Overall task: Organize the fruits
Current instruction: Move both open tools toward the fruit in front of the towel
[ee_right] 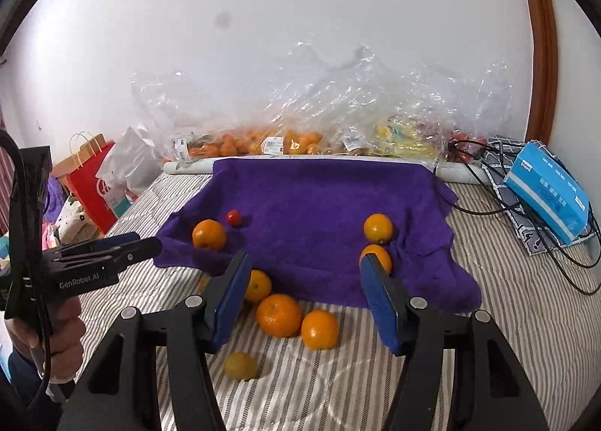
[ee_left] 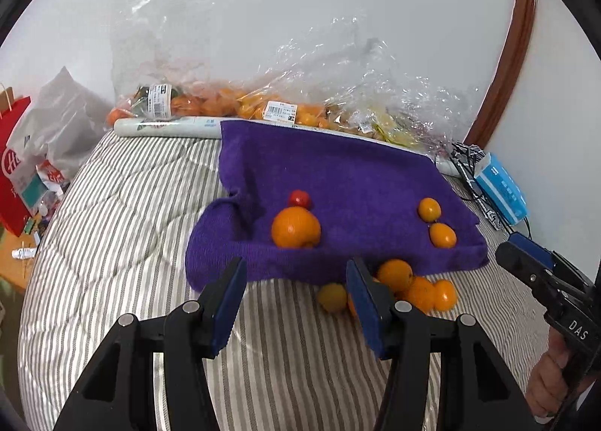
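Note:
A purple towel (ee_left: 349, 183) (ee_right: 319, 205) lies on the striped bed. On it sit a large orange (ee_left: 295, 227) (ee_right: 209, 234), a small red tomato (ee_left: 299, 199) (ee_right: 233, 217) and two small oranges (ee_left: 429, 209) (ee_left: 443, 235) (ee_right: 378, 229). Several oranges (ee_left: 394, 274) (ee_right: 279, 314) and a yellowish fruit (ee_left: 332, 297) (ee_right: 240, 365) lie on the bedding in front of the towel. My left gripper (ee_left: 296, 299) is open and empty above the towel's front edge. My right gripper (ee_right: 306, 295) is open and empty above the loose oranges.
Clear plastic bags of fruit (ee_left: 240, 104) (ee_right: 300, 138) lie along the wall behind a white roll (ee_left: 165, 127). A blue tissue box (ee_left: 501, 188) (ee_right: 548, 198) and black cables (ee_right: 526, 205) are at the right. A red paper bag (ee_left: 11, 168) (ee_right: 94, 186) stands at the left.

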`<state>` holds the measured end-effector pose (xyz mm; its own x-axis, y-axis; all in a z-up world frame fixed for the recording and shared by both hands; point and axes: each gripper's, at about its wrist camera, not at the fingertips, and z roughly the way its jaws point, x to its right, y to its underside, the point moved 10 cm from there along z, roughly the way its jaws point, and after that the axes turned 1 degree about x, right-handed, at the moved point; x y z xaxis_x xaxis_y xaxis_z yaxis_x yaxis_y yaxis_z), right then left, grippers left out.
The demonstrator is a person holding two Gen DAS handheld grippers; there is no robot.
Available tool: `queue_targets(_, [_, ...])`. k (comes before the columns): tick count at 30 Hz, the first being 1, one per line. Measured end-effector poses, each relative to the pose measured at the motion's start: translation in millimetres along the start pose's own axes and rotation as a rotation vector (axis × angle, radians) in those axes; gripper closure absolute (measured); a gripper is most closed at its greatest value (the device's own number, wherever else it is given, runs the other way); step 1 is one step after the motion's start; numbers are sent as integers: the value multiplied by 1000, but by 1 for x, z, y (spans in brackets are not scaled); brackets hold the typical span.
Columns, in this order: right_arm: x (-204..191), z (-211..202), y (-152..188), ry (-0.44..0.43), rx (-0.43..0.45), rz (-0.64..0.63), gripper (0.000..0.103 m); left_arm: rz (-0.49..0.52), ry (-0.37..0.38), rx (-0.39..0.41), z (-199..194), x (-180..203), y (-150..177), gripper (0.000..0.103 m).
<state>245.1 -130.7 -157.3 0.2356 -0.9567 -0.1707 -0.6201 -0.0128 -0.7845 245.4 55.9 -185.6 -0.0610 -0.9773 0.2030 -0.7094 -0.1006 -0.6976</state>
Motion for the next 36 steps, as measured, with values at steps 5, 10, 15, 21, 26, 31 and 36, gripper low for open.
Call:
queue_targets(5, [-1,-3,7,-8,-22,22,42,7,-12,11,-5,2,7,50])
queue_targets(10, [-1,-6,12,-22,-42,41,42,8,26,-11,-9,10,14,50])
queue_targets(15, [2,-6,12,-19,-43,52,42,-14,16,-23,-12,5,20,51])
queue_targets(21, [1,-7,17,-3,-46,37,42,-37,26,-45,-8,3,22,52])
queue_targets(26, [1,-12,16,7,-17,24,42,-41,36,-42,-7,0,23,51])
queue_targets(31, [1,-5,19,16,-22,15,42,-58,30,-52,-4,-9,26,50])
queue_targets(36, [2,3,24,25,-39,17,42,-70,23,-66,2,-17,27,50])
